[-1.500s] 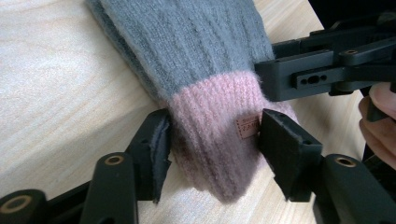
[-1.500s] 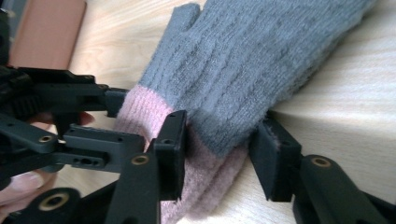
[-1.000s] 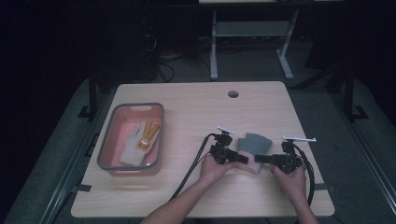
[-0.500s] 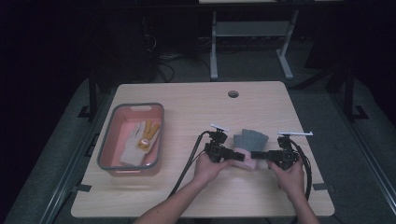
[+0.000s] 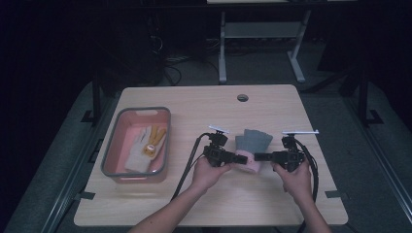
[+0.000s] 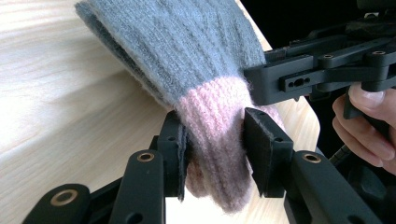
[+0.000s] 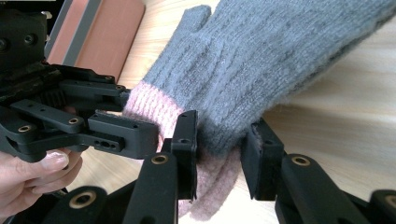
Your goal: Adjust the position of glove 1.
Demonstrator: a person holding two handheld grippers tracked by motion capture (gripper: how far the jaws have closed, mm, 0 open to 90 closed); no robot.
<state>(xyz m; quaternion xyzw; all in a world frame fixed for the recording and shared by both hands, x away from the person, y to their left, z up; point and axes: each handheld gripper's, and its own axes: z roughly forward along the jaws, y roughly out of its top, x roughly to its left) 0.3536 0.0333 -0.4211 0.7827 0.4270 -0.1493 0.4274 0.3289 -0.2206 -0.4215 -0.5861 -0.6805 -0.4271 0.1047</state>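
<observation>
At the centre right of the high view, the grey knitted glove (image 5: pixel 252 143) hangs between both tools above the table (image 5: pixel 194 102). The left tool (image 5: pixel 232 158) and the right tool (image 5: pixel 258 157) each clamp its pink cuff (image 6: pixel 215 135), jaws narrowed onto the wool.

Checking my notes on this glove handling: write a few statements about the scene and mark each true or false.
1. Both tongs grip the pink cuff of the grey glove. True.
2. The left tongs are empty. False: they clamp the cuff.
3. The pink bin holds a white glove. True.
4. The grey glove lies inside the bin. False: it is held to the right of it, over the table.
</observation>
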